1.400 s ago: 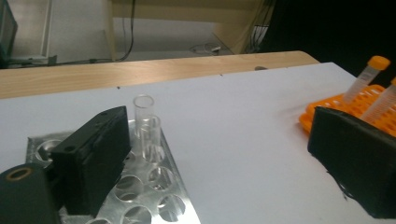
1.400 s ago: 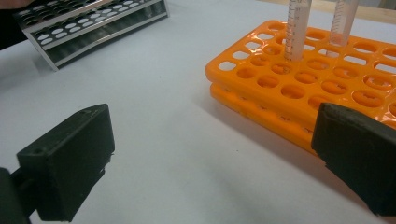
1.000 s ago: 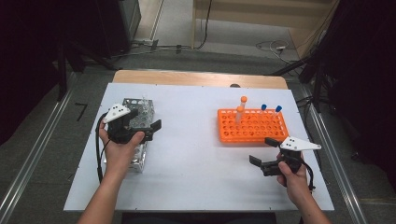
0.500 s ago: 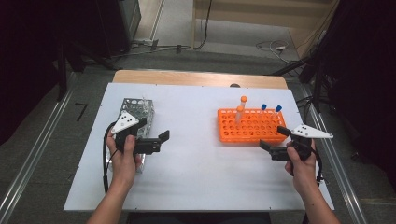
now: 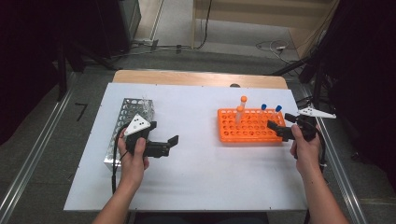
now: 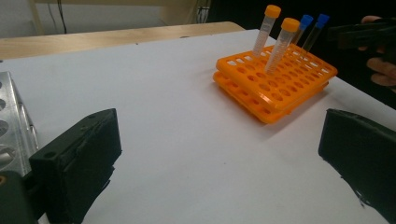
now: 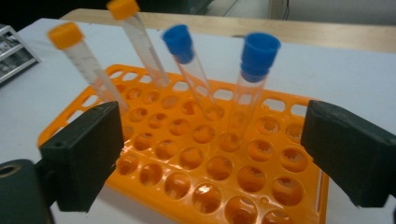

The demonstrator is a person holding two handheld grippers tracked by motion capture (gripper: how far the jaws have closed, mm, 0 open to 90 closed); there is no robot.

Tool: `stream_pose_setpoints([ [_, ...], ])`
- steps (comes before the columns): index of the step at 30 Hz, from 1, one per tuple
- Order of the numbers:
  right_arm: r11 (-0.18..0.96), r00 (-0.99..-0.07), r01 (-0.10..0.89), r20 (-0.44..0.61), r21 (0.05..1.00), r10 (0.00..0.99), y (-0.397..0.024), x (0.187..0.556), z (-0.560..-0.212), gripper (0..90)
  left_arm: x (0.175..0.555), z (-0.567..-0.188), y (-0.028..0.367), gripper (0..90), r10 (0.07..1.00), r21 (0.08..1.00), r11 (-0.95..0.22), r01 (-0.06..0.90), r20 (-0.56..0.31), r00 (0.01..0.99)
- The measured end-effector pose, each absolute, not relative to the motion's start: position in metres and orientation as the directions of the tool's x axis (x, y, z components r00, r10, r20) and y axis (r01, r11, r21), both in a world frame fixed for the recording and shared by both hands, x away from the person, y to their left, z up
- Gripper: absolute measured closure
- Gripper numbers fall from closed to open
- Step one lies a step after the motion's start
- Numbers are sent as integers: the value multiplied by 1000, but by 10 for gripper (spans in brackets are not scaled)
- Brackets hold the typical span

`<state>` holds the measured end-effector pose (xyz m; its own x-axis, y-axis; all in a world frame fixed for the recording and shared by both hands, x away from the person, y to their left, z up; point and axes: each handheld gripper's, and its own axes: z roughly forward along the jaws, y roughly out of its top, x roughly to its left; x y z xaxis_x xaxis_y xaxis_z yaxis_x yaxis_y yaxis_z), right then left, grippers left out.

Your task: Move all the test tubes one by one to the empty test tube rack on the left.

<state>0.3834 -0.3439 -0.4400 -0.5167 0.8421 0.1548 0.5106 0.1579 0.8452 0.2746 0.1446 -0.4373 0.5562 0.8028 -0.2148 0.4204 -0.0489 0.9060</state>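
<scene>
An orange tube rack (image 5: pixel 250 126) lies right of the table's middle. Two orange-capped tubes (image 5: pixel 242 108) and two blue-capped tubes (image 5: pixel 271 109) stand in it, leaning. My right gripper (image 5: pixel 279 125) is at the rack's right end, pointing left over it. In the right gripper view its jaws (image 7: pixel 212 126) frame the blue-capped tubes (image 7: pixel 254 70) farther ahead. They are open and have just been closing a little, with nothing between the pads. My left gripper (image 5: pixel 172 145) is open and low over bare table, facing the rack (image 6: pixel 280 88).
A perforated metal rack (image 5: pixel 126 116) lies at the table's left, right behind my left hand; its edge (image 6: pixel 11 126) shows in the left gripper view. Bare white table (image 5: pixel 196 177) spreads between the two racks. A wooden strip (image 5: pixel 196 78) runs along the far edge.
My right gripper has moved away from the front of the table up to the orange rack's right end. My left gripper has come off the metal rack, slightly right and nearer.
</scene>
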Motion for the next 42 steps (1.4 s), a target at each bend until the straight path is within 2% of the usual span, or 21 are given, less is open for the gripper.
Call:
stream_pose_setpoints([
  [3,133,-494,543,187,829,849,-346,395,-450,70,274,-437,143,0,799,907,-50,418,-215,561],
  [5,113,-479,559,209,822,852,-348,400,-455,186,274,-437,142,0,796,909,-52,414,-213,567],
  [8,69,-469,557,245,827,848,-349,405,-460,294,274,-437,141,0,790,908,-60,415,-211,576],
  [12,80,-463,546,222,834,858,-343,408,-466,421,274,-438,136,0,781,909,-74,411,-204,591],
  [21,125,-441,532,148,837,885,-331,406,-473,572,274,-438,132,0,772,909,-85,408,-199,604],
  [25,125,-428,518,130,846,894,-329,403,-475,729,273,-439,131,0,772,906,-96,411,-193,606],
  [32,110,-444,503,147,857,884,-331,402,-474,746,270,-439,129,0,760,908,-101,407,-193,620],
  [42,107,-467,441,126,891,875,-335,388,-453,747,268,-439,129,0,758,908,-102,406,-194,623],
])
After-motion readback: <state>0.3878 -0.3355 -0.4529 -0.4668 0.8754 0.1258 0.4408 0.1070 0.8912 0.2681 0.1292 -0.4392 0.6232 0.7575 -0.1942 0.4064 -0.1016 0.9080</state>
